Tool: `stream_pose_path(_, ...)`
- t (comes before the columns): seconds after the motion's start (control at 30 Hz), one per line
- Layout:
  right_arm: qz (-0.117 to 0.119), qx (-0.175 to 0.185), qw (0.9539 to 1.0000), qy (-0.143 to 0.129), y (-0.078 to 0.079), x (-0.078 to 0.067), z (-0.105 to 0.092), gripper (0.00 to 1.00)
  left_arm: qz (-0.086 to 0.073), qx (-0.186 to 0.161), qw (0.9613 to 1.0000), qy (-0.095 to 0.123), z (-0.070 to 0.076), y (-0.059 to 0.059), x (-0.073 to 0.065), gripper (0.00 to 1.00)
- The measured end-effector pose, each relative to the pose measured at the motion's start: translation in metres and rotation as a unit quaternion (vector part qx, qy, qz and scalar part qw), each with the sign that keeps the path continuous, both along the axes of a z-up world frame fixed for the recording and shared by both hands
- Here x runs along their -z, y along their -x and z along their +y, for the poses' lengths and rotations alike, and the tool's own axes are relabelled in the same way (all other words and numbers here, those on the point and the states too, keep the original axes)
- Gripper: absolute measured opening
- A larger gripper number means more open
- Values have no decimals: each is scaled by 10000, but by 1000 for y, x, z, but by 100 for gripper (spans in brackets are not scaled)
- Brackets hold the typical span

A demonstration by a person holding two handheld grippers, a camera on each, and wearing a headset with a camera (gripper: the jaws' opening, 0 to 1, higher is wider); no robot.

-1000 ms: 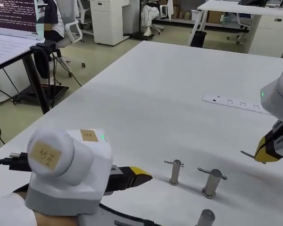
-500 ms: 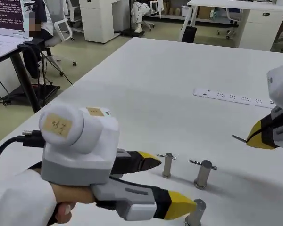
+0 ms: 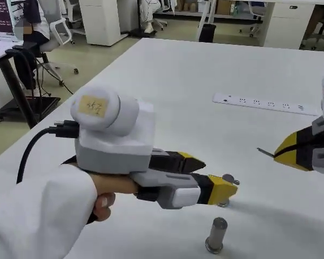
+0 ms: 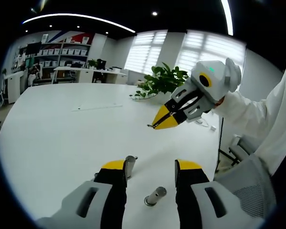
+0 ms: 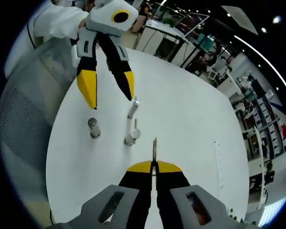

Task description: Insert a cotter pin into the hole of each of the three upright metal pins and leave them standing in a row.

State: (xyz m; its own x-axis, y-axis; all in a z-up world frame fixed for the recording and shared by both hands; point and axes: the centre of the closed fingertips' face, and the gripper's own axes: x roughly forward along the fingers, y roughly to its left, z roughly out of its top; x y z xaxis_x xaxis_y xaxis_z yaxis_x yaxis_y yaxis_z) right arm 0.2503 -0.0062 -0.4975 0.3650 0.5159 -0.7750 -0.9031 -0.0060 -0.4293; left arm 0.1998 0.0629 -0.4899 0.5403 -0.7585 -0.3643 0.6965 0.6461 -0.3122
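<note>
Holds the left gripper (image 3: 218, 174) low over a white table (image 3: 167, 91), hand (image 3: 105, 202) wrapped round the grip, jaws spread wide and gripping nothing. Pinches a cotter pin (image 3: 264, 152) in the right gripper (image 3: 277, 154) off at the right edge of the head view, jaws closed tight on one end, the thin leg poking out ahead, up in the air and well apart from the work.

From the right gripper view, looks down past the held cotter pin (image 5: 155, 150) on three upright metal pins near one another on the table: a bare pin (image 5: 93, 128) on the left with nothing through its top, a second pin (image 5: 132, 136) nearest the closed jaws with a cross piece through its head, and a third pin (image 5: 132, 109) just beyond, likewise fitted. Catches the left gripper (image 5: 108, 88) coming in from the top of that view, one yellow tip just beside the head of the third pin, the other above the bare pin.

From the left gripper view, frames a fitted pin just inside one yellow tip and the bare pin (image 4: 155, 196) between the open jaws, with the right gripper (image 4: 158, 125) and its cotter pin higher up and apart.

Takes in a power strip (image 3: 264, 102) farther back on the table.
</note>
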Motion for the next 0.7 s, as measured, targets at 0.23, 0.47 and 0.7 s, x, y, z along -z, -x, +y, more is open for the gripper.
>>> stream_pose_path(0.23,-59,-13,9998,-183,13,2,6,0,62,-53,9997,209,-14,-13,-2,31)
stream_pose_path(0.47,-141,-19,9994,-330,19,0,9,0,111,8,9993,364,-26,-19,-4,25)
stream_pose_path(0.7,-191,-25,9991,-371,23,0,10,0,157,31,9992,370,-31,-23,0,20)
